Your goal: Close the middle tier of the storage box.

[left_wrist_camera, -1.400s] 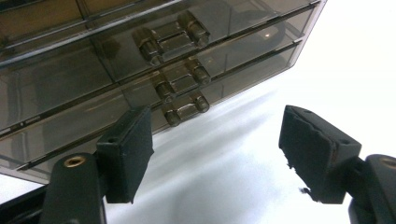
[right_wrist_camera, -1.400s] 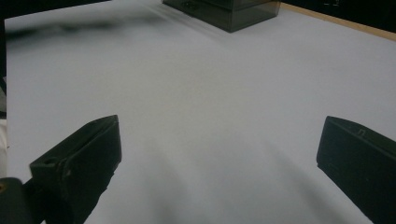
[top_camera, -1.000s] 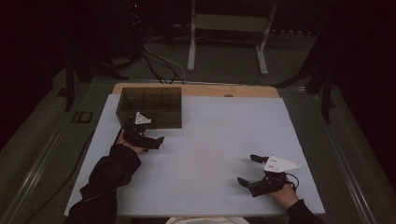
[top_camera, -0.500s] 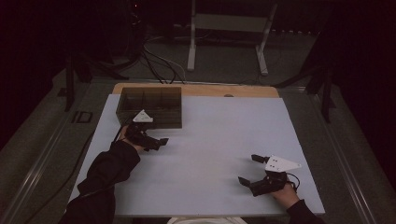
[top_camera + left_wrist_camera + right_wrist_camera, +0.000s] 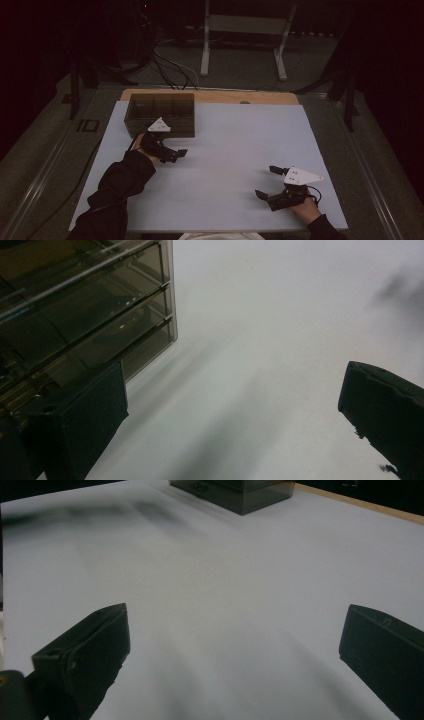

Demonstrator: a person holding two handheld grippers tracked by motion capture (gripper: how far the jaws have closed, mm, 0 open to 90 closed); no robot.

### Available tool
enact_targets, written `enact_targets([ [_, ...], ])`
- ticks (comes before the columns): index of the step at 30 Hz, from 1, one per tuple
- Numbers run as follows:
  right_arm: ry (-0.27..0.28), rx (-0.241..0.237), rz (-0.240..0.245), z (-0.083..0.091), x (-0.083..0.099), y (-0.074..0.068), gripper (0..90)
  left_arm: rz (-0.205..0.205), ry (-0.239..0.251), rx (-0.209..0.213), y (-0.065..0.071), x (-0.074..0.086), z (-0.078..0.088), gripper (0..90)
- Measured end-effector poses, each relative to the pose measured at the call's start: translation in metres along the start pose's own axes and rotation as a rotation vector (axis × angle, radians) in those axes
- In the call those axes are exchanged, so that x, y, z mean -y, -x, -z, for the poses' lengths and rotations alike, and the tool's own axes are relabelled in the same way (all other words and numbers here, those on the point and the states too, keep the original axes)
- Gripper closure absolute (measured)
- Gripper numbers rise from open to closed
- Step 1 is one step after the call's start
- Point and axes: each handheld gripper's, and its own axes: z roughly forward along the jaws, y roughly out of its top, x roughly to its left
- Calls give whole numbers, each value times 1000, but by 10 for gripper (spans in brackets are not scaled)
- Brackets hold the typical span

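Left gripper (image 5: 172, 151), jaws apart and empty, sits just in front of the smoked drawer box (image 5: 160, 114); right gripper (image 5: 268, 183), jaws likewise apart, lies well away from it.

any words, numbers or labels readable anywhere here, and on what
No text can be read.
Box: smoked clear plastic with compartments, no label visible.
Right tool: a small embossed mark on one jaw in the right gripper view, too small to read.
Left tool: no marking visible.
Grey plates on both tools: small dots, no letters.
Table: plain white surface, nothing printed.
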Motion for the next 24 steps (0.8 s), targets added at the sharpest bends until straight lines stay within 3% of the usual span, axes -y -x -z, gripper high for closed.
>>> enact_targets([
  [12, -1, 6, 2, 0, 0, -1, 0, 32, 3, -7, 0, 25, 16, 10],
  [20, -5, 8, 3, 0, 0, -1, 0, 77, 18, -27, -2, 47, 27, 10],
  [24, -7, 9, 2, -1, 0, -1, 0, 80, 40, -55, 1, 56, 30, 10],
])
